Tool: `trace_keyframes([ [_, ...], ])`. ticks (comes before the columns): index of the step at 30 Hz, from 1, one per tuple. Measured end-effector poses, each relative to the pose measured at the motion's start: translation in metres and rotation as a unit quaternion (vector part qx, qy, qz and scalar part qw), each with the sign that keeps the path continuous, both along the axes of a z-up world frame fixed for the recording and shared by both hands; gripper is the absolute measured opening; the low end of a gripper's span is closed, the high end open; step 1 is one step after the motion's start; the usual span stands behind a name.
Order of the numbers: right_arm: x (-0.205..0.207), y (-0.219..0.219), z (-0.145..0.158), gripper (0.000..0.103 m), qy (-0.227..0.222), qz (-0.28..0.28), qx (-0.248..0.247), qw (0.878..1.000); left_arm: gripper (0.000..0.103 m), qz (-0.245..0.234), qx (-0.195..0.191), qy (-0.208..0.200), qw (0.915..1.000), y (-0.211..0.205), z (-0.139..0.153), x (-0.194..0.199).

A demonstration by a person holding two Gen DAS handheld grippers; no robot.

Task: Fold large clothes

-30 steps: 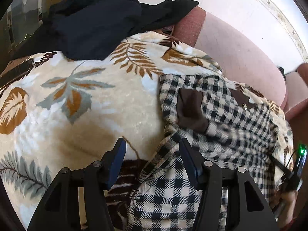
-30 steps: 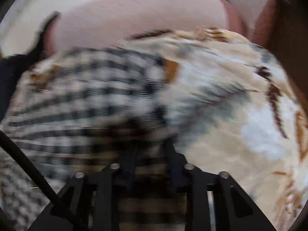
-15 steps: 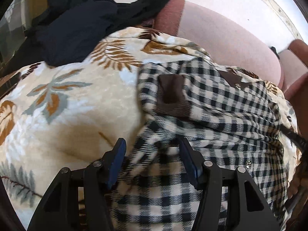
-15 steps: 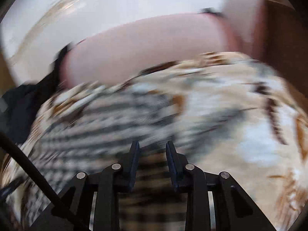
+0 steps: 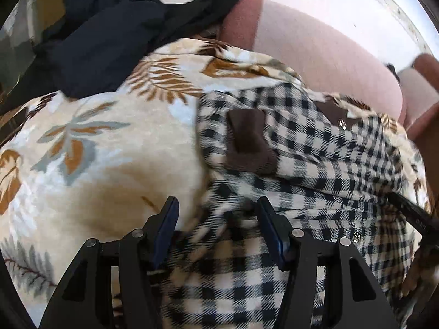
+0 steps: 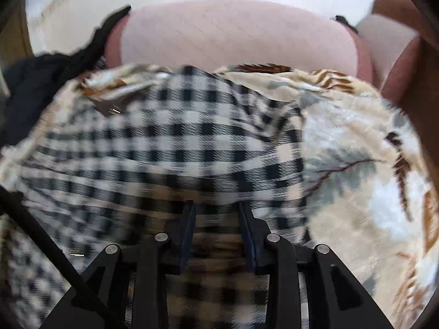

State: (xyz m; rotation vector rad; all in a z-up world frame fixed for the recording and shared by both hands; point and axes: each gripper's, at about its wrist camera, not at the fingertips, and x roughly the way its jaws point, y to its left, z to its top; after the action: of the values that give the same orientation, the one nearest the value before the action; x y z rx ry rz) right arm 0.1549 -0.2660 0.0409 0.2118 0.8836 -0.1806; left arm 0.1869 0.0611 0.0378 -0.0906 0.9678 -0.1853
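Checked shirt (image 5: 315, 148) lies partly folded on leaf-print blanket (image 5: 115, 148); left gripper (image 5: 216, 213) fingers spread, right gripper (image 6: 216, 213) fingers narrowly parted, cloth between both; folds remain.

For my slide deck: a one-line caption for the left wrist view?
Left gripper, fingers spread over a checked garment lying on a leaf-print blanket, dark clothes heaped behind.
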Motion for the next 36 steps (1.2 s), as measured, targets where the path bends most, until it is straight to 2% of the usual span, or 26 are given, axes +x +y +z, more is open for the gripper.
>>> trace_keyframes([
  [4, -0.005, 0.023, 0.009, 0.034, -0.024, 0.029, 0.044, 0.998, 0.060, 0.020, -0.010, 0.021, 0.9995, 0.020, -0.007, -0.002],
  [7, -0.006, 0.048, 0.013, 0.034, -0.032, 0.056, 0.044, 0.997, 0.060, 0.027, -0.031, 0.040, 0.9984, 0.028, -0.014, -0.002],
  [11, -0.001, 0.073, 0.020, 0.034, -0.042, 0.074, 0.037, 0.996, 0.060, 0.021, -0.026, 0.030, 0.9990, 0.022, -0.008, -0.005],
  [14, 0.016, 0.095, 0.027, 0.034, -0.044, 0.095, 0.062, 0.993, 0.060, 0.022, -0.020, 0.030, 0.9991, 0.022, -0.001, -0.008],
  [17, 0.044, 0.123, 0.031, 0.034, -0.040, 0.133, 0.067, 0.988, 0.060, 0.025, -0.026, 0.030, 0.9989, 0.031, 0.006, -0.010],
  [21, 0.079, 0.165, 0.028, 0.033, -0.012, 0.183, 0.089, 0.979, 0.060, 0.032, -0.030, 0.040, 0.9982, 0.046, 0.008, -0.010],
  [23, 0.097, 0.182, 0.024, 0.033, -0.002, 0.188, 0.076, 0.979, 0.060, 0.034, -0.027, 0.047, 0.9979, 0.053, 0.006, -0.011],
  [26, 0.133, 0.200, 0.007, 0.033, 0.042, 0.187, 0.067, 0.979, 0.060, 0.035, -0.035, 0.051, 0.9975, 0.062, 0.007, -0.012],
  [30, 0.178, 0.214, -0.027, 0.033, 0.094, 0.160, 0.014, 0.982, 0.060, 0.042, -0.053, 0.055, 0.9962, 0.072, 0.010, -0.010],
  [34, 0.183, 0.218, -0.020, 0.033, 0.087, 0.145, 0.003, 0.986, 0.060, 0.042, -0.065, 0.045, 0.9960, 0.077, 0.021, -0.010],
  [36, 0.169, 0.212, -0.007, 0.033, 0.055, 0.146, 0.019, 0.988, 0.060, 0.045, -0.064, 0.040, 0.9961, 0.080, 0.024, -0.009],
])
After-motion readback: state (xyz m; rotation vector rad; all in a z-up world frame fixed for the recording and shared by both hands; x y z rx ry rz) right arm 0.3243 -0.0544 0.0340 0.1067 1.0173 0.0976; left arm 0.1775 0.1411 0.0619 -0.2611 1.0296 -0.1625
